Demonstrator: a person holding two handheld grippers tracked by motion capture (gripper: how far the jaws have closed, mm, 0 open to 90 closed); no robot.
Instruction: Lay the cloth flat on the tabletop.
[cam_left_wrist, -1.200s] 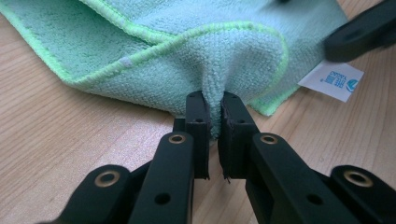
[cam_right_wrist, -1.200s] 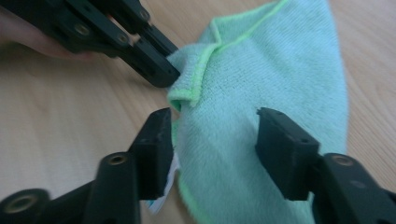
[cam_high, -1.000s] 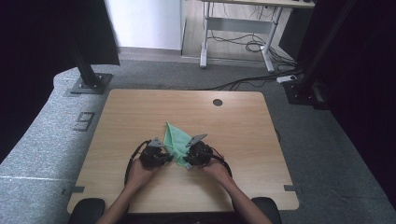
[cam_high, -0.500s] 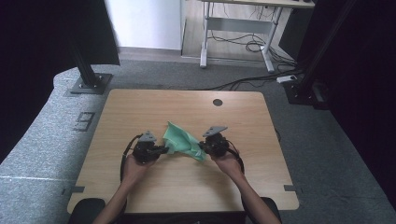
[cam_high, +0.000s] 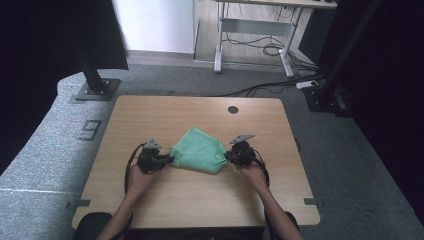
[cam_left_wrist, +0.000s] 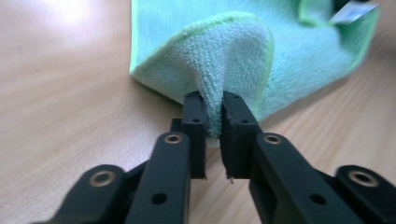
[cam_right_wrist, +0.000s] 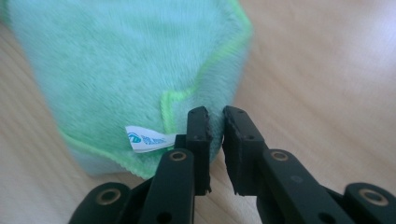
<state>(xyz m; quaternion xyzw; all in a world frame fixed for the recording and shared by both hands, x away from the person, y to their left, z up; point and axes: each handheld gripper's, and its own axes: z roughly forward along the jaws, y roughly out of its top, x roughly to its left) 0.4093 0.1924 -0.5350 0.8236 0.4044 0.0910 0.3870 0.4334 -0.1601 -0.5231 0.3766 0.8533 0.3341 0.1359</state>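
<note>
- One green cloth (cam_high: 198, 156) lies on the table (cam_high: 150, 112), two grippers work on it, and the cloth bears one small white label (cam_right_wrist: 148, 139).
- The cloth sits near the middle of the table, somewhat closer to the near edge than to the far edge, and well clear of both side edges.
- In the high view its long axis runs roughly left to right, parallel to the near edge, stretched between the two grippers; the far part bulges toward the far edge.
- The left gripper (cam_left_wrist: 214, 125) has its jaws clamped on a pinched fold of the cloth's left end; the fold rises out of the gap and fans out above it. These jaws have just been opening a little, with the cloth between them.
- The right gripper (cam_right_wrist: 215, 132) has its jaws close together at the cloth's right corner, where the bright green hem turns; a thin bit of cloth sits in the gap and appears gripped. These jaws have also just been opening slightly.
- The label hangs from the hem just beside the right gripper.
- One round hole (cam_high: 233, 109) marks the table near its far edge.
</note>
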